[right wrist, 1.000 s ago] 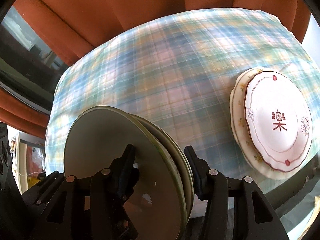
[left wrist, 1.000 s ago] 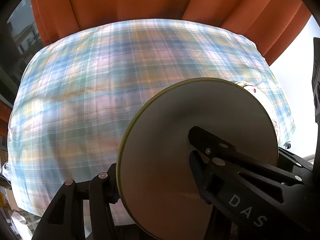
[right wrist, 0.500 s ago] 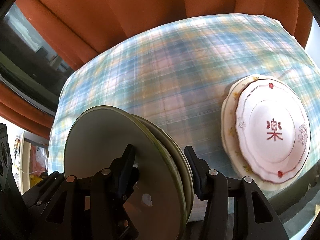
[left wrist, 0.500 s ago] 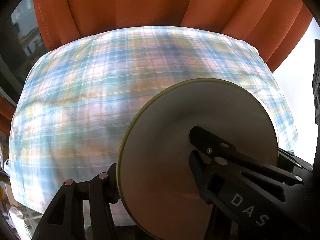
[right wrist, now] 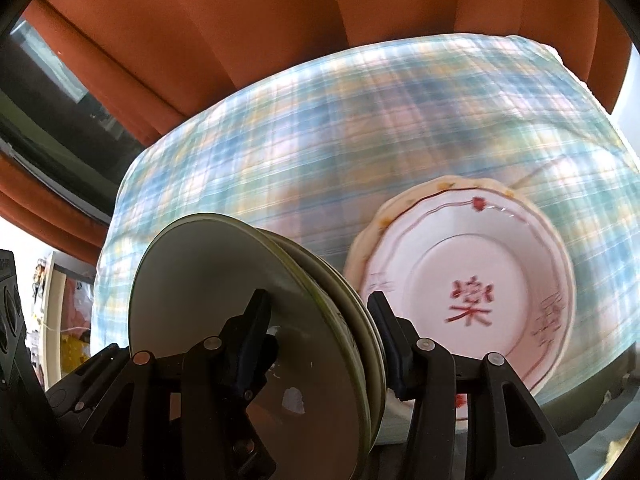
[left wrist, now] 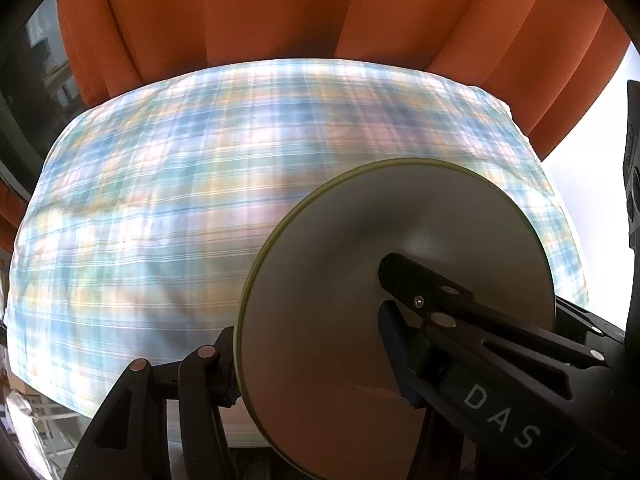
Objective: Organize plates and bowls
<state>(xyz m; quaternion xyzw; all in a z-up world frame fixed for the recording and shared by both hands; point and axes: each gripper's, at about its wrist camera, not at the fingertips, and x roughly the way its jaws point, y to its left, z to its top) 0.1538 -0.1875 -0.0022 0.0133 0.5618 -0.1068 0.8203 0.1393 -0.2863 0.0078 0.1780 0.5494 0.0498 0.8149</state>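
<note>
Home dining setting. Table draped in pastel plaid tablecloth, blue, green, peach checks, cloth edge hanging over near side. Heavy rust-orange curtains in deep folds right behind table, daylight glaring at right edge. Household crockery: scalloped white plates stacked on cloth, red character printed at centre, small floral motifs on rim; plain olive-rimmed plates held upright. Dark window frame at left, blurred domestic clutter below.

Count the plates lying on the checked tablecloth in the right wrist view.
2: a red-patterned white plate stacked on a yellow-trimmed plate, right of the gripper. More beneath may be hidden.
</note>
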